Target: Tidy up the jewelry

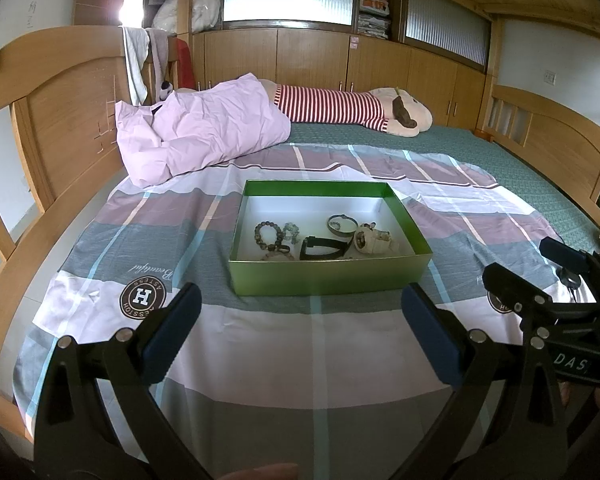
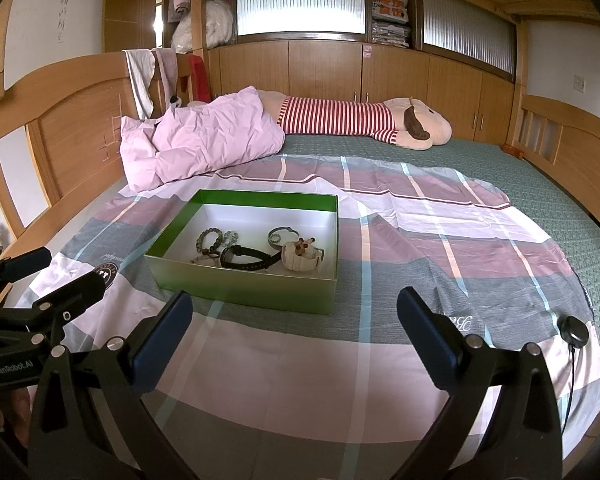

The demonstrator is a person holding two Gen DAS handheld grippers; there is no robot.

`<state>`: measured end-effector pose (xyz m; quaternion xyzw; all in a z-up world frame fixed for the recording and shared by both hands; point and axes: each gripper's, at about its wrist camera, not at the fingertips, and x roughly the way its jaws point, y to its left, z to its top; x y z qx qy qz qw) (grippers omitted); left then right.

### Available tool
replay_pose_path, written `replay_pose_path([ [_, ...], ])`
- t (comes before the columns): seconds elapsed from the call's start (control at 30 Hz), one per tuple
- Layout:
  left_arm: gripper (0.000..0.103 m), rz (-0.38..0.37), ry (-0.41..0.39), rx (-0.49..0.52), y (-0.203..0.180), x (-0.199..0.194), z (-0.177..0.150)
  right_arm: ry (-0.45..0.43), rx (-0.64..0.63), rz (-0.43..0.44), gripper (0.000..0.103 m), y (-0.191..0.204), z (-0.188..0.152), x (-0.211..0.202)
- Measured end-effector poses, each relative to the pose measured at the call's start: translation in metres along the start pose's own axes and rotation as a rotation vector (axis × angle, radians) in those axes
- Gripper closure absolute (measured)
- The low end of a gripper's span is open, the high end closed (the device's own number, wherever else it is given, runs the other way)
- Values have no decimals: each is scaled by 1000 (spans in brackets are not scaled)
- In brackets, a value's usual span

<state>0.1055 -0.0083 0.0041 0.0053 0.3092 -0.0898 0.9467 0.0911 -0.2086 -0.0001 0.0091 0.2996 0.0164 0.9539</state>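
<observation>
A green box with a white inside lies on the checked sheet; it also shows in the right wrist view. Inside lie a dark bead bracelet, a black watch, a grey bangle and a cream watch. My left gripper is open and empty, held short of the box's near wall. My right gripper is open and empty, near the box's front right corner. Each gripper shows at the edge of the other's view.
A pink folded quilt and a striped plush toy lie at the far side of the bed. A wooden headboard runs along the left. A small black puck with a cable lies on the sheet at right.
</observation>
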Motion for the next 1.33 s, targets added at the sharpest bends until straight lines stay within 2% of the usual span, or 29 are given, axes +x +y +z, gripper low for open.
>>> replay_pose_path([
  [0.97,4,-4,-2,-1,0,-1,-1,4,-4,0,3,2,0,0],
  [1.33,4,-8,20,-18,0,3,0,4,-4,0,3,2,1,0],
])
